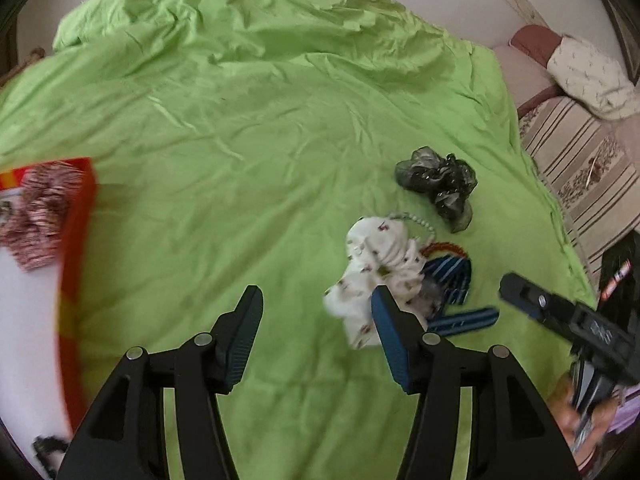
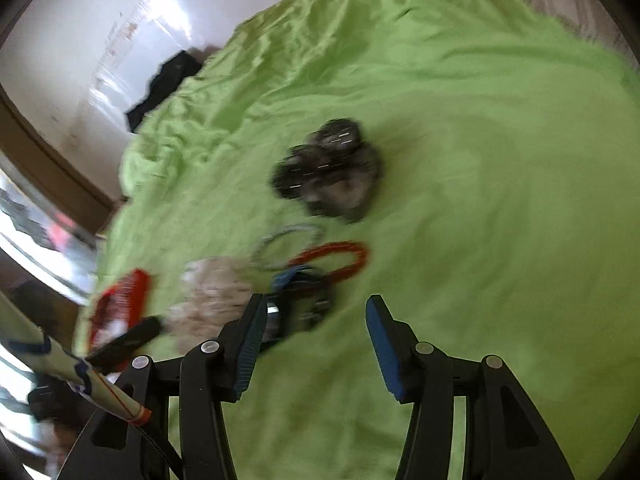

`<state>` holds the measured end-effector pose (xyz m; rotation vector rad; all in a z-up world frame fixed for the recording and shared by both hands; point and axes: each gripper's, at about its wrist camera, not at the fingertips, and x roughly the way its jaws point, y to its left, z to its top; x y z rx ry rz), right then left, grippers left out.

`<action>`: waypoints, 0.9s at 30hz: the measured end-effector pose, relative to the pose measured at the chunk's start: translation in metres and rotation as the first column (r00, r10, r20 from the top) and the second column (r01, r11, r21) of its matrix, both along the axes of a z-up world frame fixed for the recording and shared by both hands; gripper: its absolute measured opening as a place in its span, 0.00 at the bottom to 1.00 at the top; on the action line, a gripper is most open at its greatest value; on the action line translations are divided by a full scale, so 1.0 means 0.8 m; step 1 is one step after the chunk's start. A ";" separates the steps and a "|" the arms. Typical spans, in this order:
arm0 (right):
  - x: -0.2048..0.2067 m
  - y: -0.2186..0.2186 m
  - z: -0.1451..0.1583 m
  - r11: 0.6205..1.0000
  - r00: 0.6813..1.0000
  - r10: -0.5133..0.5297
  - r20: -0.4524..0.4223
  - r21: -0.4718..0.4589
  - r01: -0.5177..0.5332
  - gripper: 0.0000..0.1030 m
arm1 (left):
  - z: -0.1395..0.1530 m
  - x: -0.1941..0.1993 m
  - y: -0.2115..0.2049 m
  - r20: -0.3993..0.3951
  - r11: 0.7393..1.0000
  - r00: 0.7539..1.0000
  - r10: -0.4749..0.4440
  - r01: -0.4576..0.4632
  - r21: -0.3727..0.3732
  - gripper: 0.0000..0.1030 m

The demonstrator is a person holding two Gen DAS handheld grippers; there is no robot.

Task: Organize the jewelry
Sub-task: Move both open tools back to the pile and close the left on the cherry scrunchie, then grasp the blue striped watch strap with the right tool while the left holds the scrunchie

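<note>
Now, left wrist view, left claw (image 1: 316, 300): jaws stand apart over the green bed sheet (image 1: 248, 120), nothing between them; its right finger (image 1: 386, 320) overlaps the edge of the white printed scrunchie (image 1: 376, 264) in the picture, contact cannot be told.
Jewelry pile: the white printed scrunchie lies bunched on the sheet, with a pale bead bracelet (image 1: 420, 222) at its upper edge and a red-orange bead bracelet (image 1: 444, 247) just beside it on the right.
Striped piece: a dark blue striped fabric accessory (image 1: 452, 280) lies under and to the right of the scrunchie, one strip reaching out toward the lower right.
Dark piece: a sheer black-grey scrunchie (image 1: 440, 184) sits apart, above the pile.
Red box (image 1: 76, 240): at the left edge, blurred, with a red-and-white patterned fabric item (image 1: 38, 216) in it.
Right claw (image 1: 520, 292): enters from the right edge, near the striped piece; its jaws cannot be judged from here.

Right wrist view, right claw (image 2: 316, 320): jaws apart above bare sheet (image 2: 480, 160), holding nothing.
Blurred pile: ahead lie the black-grey scrunchie (image 2: 332, 168), the pale bracelet (image 2: 286, 248), the red-orange bracelet (image 2: 336, 264), the striped accessory (image 2: 304, 292) touching the left finger's outline, and the white scrunchie (image 2: 212, 292).
Red box (image 2: 120, 304): lower left, beyond the left claw's tip (image 2: 132, 336).
</note>
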<state>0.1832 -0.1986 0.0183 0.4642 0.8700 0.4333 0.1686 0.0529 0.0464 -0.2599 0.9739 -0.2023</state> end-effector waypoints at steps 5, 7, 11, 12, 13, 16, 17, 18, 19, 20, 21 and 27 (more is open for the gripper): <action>-0.009 0.020 0.003 0.996 0.997 0.076 0.016 0.053 -0.077 0.61 | -0.018 0.023 -0.009 -0.036 0.998 0.999 -0.012 0.009 -0.063 0.57; -0.011 0.032 0.000 0.994 0.995 0.101 0.019 0.038 -0.101 0.61 | -0.023 0.030 -0.015 -0.045 0.997 0.998 -0.031 0.028 -0.072 0.57; -0.010 0.057 -0.009 0.990 0.990 0.137 0.019 -0.020 -0.137 0.60 | -0.034 0.039 -0.026 -0.057 0.996 0.996 -0.064 0.060 -0.072 0.57; -0.009 0.063 -0.011 0.989 0.989 0.146 0.020 -0.033 -0.145 0.56 | -0.036 0.041 -0.028 -0.059 0.995 0.996 -0.070 0.066 -0.068 0.57; -0.008 0.070 -0.013 0.986 0.987 0.160 0.020 -0.046 -0.159 0.52 | -0.037 0.042 -0.029 -0.058 0.995 0.995 -0.076 0.072 -0.069 0.56; -0.006 0.083 -0.022 0.979 0.983 0.182 0.012 -0.091 -0.181 0.30 | -0.037 0.042 -0.028 -0.058 0.994 0.994 -0.095 0.091 -0.068 0.27; -0.005 0.085 -0.025 0.977 0.982 0.187 0.007 -0.102 -0.185 0.15 | -0.036 0.042 -0.027 -0.059 0.994 0.994 -0.095 0.091 -0.066 0.13; -0.004 0.087 -0.026 0.977 0.982 0.188 0.006 -0.106 -0.187 0.07 | -0.035 0.040 -0.023 -0.060 0.993 0.993 -0.097 0.093 -0.076 0.08; -0.005 0.086 -0.026 0.977 0.982 0.186 0.009 -0.105 -0.184 0.07 | -0.033 0.037 -0.021 -0.059 0.992 0.993 -0.097 0.092 -0.087 0.08; -0.005 0.085 -0.024 0.978 0.983 0.185 0.016 -0.103 -0.183 0.04 | -0.029 0.033 -0.018 -0.055 0.992 0.994 -0.092 0.086 -0.096 0.08; -0.007 0.085 -0.021 0.978 0.982 0.187 0.022 -0.099 -0.184 0.03 | -0.026 0.028 -0.016 -0.049 0.992 0.995 -0.089 0.084 -0.098 0.07; -0.021 0.079 0.010 0.983 0.981 0.172 0.087 -0.082 -0.165 0.02 | 0.026 -0.019 -0.008 0.037 0.996 0.997 -0.074 0.076 -0.051 0.07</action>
